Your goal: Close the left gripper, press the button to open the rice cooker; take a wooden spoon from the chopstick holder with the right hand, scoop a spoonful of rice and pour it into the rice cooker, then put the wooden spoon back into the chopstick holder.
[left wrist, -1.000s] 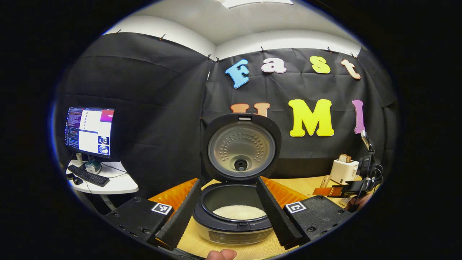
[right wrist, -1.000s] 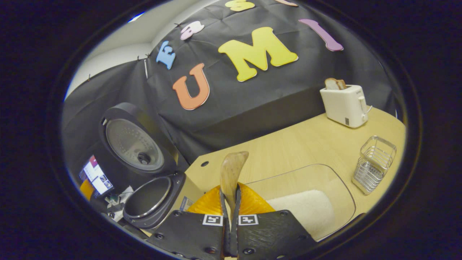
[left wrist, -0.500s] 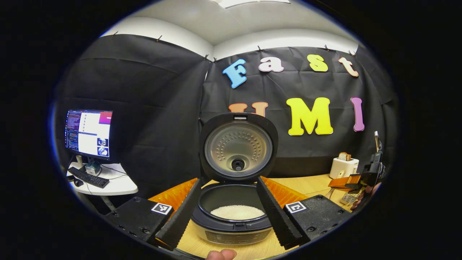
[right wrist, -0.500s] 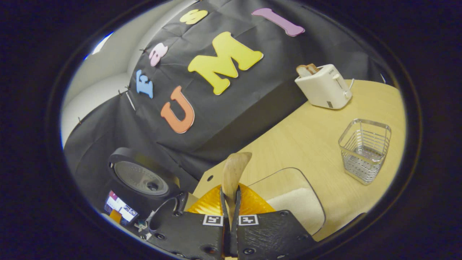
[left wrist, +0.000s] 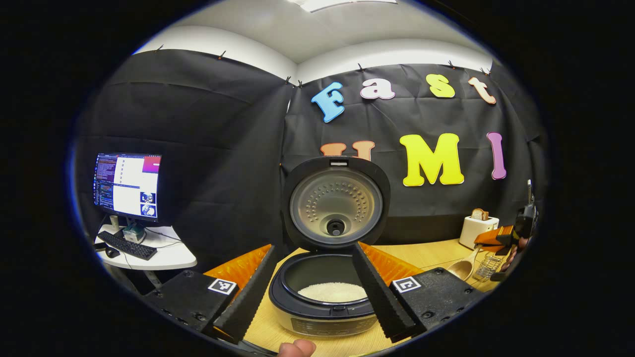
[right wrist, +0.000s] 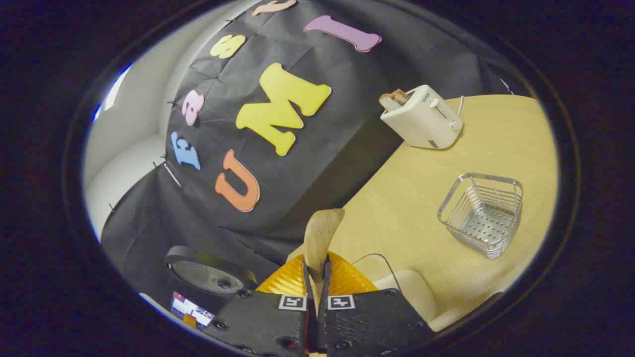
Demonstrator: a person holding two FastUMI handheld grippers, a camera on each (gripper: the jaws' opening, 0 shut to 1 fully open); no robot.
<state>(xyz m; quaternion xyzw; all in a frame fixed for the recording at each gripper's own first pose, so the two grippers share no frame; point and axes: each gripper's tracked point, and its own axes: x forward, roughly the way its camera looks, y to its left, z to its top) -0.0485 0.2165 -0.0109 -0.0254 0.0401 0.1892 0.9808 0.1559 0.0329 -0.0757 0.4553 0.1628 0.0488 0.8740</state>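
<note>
The rice cooker (left wrist: 327, 292) stands open on the desk (right wrist: 421, 198), its lid (left wrist: 336, 203) upright behind the pot and white rice (left wrist: 332, 291) lying inside. The left hand-held gripper (left wrist: 313, 290) hovers in front of the cooker, released, its fingers spread to either side of the pot. The right hand-held gripper (right wrist: 316, 277) is clenched on the wooden spoon (right wrist: 319, 238), well right of the cooker. The wire chopstick holder (right wrist: 482, 213) sits farther right still, near a white toaster (right wrist: 421, 116).
</note>
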